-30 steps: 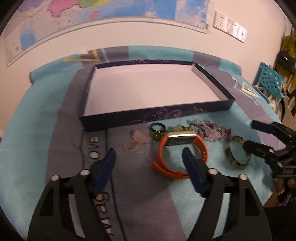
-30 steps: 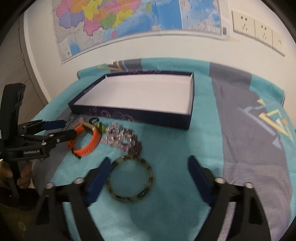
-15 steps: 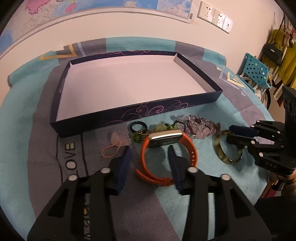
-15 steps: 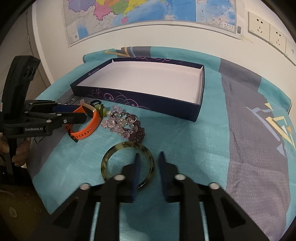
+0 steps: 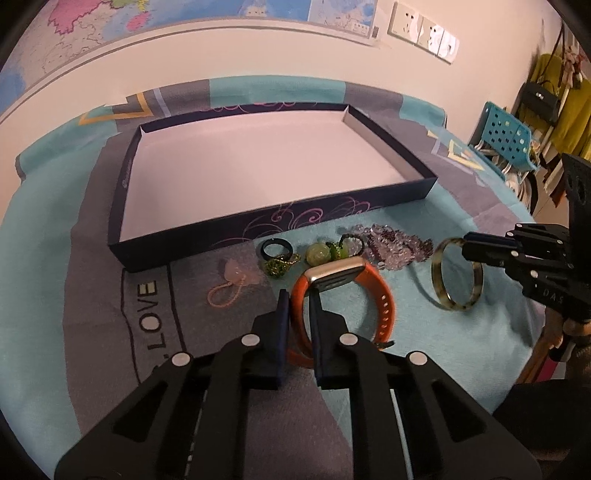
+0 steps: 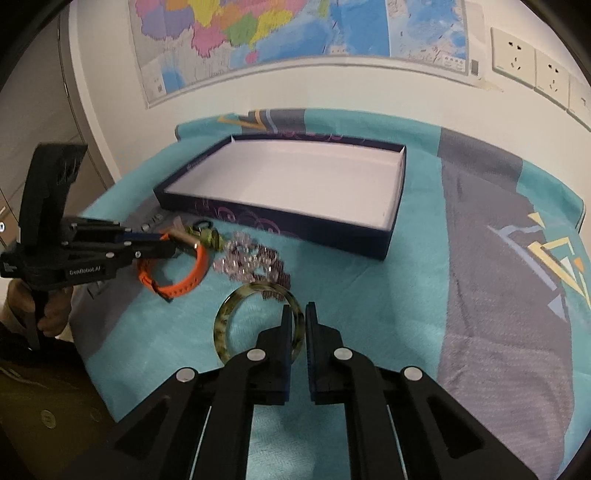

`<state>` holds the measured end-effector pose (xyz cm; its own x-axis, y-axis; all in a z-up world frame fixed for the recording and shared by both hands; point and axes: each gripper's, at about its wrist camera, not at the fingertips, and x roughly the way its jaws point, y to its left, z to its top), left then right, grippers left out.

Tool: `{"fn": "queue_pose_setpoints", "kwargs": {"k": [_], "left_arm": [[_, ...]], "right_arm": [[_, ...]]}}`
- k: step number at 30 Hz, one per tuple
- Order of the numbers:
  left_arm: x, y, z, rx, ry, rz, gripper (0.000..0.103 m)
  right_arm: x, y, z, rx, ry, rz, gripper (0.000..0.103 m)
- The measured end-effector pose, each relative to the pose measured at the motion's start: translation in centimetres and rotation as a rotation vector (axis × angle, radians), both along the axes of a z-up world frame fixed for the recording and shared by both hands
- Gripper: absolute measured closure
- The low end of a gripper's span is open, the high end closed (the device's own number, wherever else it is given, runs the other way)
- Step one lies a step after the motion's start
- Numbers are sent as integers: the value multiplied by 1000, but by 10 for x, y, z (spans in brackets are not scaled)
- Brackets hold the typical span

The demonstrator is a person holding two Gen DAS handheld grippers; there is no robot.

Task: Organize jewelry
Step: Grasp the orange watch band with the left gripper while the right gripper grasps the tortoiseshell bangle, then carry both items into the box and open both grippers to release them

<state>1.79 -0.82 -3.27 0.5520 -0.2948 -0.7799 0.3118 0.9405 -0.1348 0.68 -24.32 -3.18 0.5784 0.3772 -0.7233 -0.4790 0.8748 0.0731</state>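
Note:
My left gripper [image 5: 297, 299] is shut on the strap of an orange watch [image 5: 380, 295], lifted a little off the cloth; it also shows in the right wrist view [image 6: 184, 280]. My right gripper [image 6: 298, 314] is shut on the rim of a mottled green bangle [image 6: 225, 325], tilted up off the cloth; the bangle also shows in the left wrist view [image 5: 439, 291]. The dark blue tray [image 5: 332, 218] with a white floor lies empty behind them. Clear and purple beads [image 5: 395, 247], a black ring [image 5: 275, 249], green beads [image 5: 317, 254] and a pink charm [image 5: 236, 273] lie before the tray.
A teal and grey cloth [image 5: 92, 302] covers the table. A wall with a map [image 6: 258, 33] and sockets [image 6: 513, 59] stands behind. A blue chair [image 5: 506, 136] and hanging clothes are at the far right of the left wrist view.
Both grippers went from wide open to shut: the left closed on the orange watch strap, the right on the bangle. Both pieces are now raised and tilted off the cloth.

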Motion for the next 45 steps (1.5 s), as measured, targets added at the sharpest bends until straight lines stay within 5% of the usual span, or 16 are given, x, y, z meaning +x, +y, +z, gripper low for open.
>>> {"fn": "queue_pose_setpoints", "kwargs": {"k": [10,16,31,45], "left_arm": [[15,21,46,-58,-85,12,92],[56,29,59,-50,-112,58,92],[175,35,31,-64,-14,139,92],[222,20,8,22,56,181,91]], "right_arm": [[30,8,41,52,-92,17,97],[89,20,59,57,-125,-6,97],[212,56,29,19,4,-101,97],[245,65,8,-9,117,-153,97]]}}
